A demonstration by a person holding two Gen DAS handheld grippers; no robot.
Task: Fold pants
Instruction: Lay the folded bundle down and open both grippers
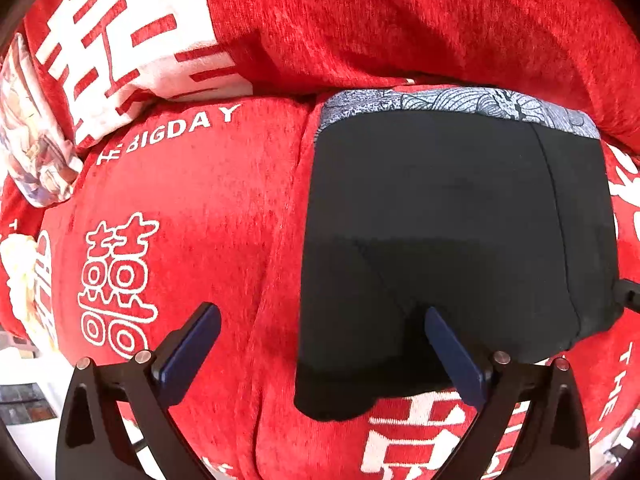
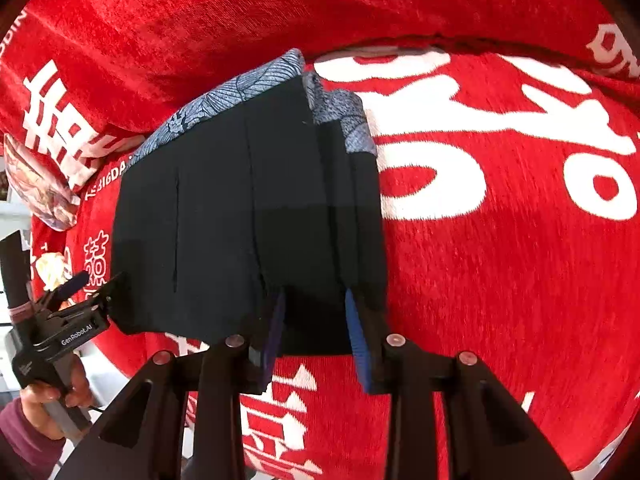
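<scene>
Nearest our lenses are the tongs themselves. Our left gripper (image 1: 320, 320) stands spread wide and released, one blue pad over bare blanket, the other just over the near edge of the black shorts with a grey leaf-patterned waistband (image 1: 452, 216); nothing lies between its pads. Our right gripper (image 2: 314, 312) is much narrower, its blue pads at the shorts' near hem, with a dark layer of cloth between them. Whether it pinches that cloth or merely straddles it, we cannot tell.

The shorts lie partly folded on the red plush blanket with white lettering (image 1: 224, 208), waistband away from us, one side lapped over so that a second strip of waistband shows at the right in the right wrist view. A pale printed pillow (image 1: 32, 136) sits well apart at the left.

We judge the risk to be in the lapped side: if our right gripper lifts away while snagging the hem, the fold could drag open, and the plush nap may catch the thin cloth.
</scene>
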